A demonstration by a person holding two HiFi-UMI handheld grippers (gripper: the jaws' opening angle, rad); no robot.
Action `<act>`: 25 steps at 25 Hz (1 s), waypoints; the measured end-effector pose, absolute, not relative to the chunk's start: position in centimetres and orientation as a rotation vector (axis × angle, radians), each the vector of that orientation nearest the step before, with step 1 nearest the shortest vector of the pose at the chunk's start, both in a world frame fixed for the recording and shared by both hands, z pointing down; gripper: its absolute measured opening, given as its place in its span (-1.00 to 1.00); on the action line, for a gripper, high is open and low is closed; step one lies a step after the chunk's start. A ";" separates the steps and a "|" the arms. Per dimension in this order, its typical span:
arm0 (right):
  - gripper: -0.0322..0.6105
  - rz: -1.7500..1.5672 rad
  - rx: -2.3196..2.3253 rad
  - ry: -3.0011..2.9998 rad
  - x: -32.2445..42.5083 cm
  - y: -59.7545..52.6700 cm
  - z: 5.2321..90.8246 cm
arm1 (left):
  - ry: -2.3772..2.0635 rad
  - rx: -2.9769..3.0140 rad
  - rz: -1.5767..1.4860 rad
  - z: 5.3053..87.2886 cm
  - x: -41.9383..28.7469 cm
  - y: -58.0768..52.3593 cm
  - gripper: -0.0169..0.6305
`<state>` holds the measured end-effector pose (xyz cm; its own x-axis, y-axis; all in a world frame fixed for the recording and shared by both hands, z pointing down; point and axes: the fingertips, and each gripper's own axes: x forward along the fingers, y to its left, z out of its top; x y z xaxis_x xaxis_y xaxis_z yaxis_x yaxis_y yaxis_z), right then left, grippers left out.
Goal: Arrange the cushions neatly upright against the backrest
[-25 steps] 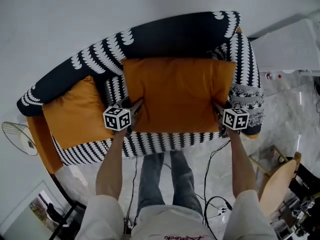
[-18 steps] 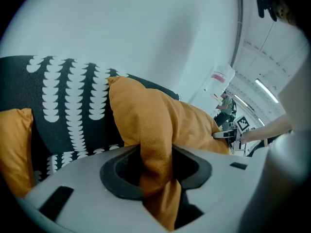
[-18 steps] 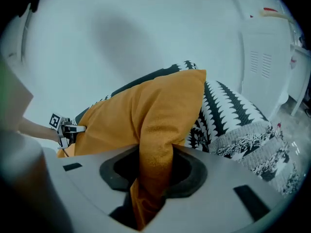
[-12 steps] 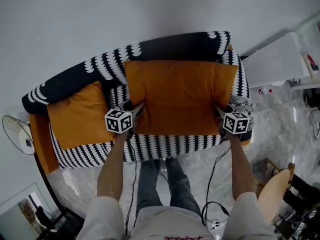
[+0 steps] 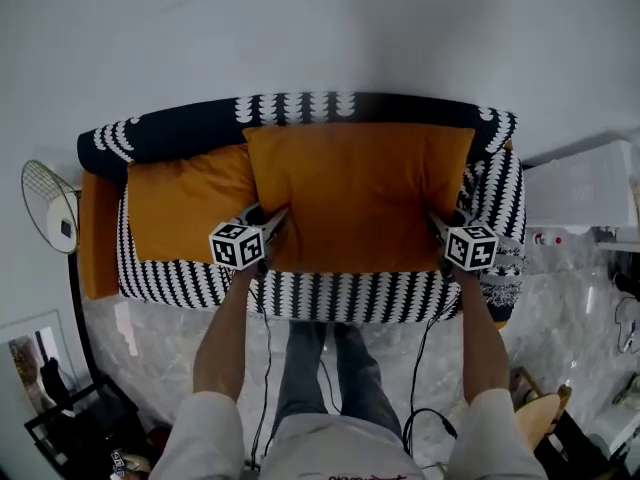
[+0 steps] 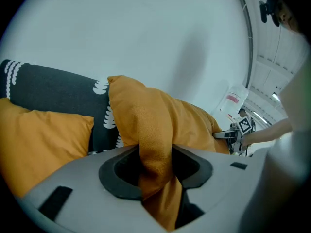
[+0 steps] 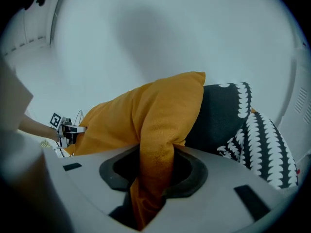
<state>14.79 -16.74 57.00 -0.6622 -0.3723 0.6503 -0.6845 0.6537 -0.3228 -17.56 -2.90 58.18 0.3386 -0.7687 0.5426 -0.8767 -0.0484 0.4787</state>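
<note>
Together, left tool (image 5: 272, 218) and right tool (image 5: 438, 223) pinch opposite side edges of the large cushion (image 5: 360, 193), top edge at the sofa backrest (image 5: 300, 108); striped seat (image 5: 340, 293) shows at the sofa's front

the sofa (image 5: 345, 296) is black with rows of white scallops. on the sofa, the big cushion (image 5: 360, 193) and the smaller cushion (image 5: 185, 203) are plain orange. the floor (image 5: 150, 353) beside the sofa is pale grey marble.
</note>
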 end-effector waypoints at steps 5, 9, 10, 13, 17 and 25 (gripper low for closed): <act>-0.42 0.729 0.825 -2.362 12.6 -18.7 56.3 | -1.495 1.851 0.164 57.0 -19.7 -4.6 -0.37; -0.41 0.707 0.858 -2.396 11.5 -21.1 55.4 | -1.517 1.893 0.149 55.6 -21.0 -7.4 -0.37; -0.40 0.697 0.866 -2.407 11.2 -21.8 55.0 | -1.526 1.901 0.146 55.2 -21.4 -8.1 -0.36; -0.39 0.679 0.878 -2.434 10.2 -23.3 54.2 | -1.548 1.920 0.134 54.2 -22.4 -9.7 -0.35; -0.39 0.678 0.880 -2.425 9.8 -24.2 54.8 | -1.550 1.920 0.121 54.5 -22.9 -10.4 -0.35; -0.28 0.687 0.884 -2.350 10.4 -23.0 60.0 | -1.555 1.877 0.180 60.1 -22.8 -9.4 -0.26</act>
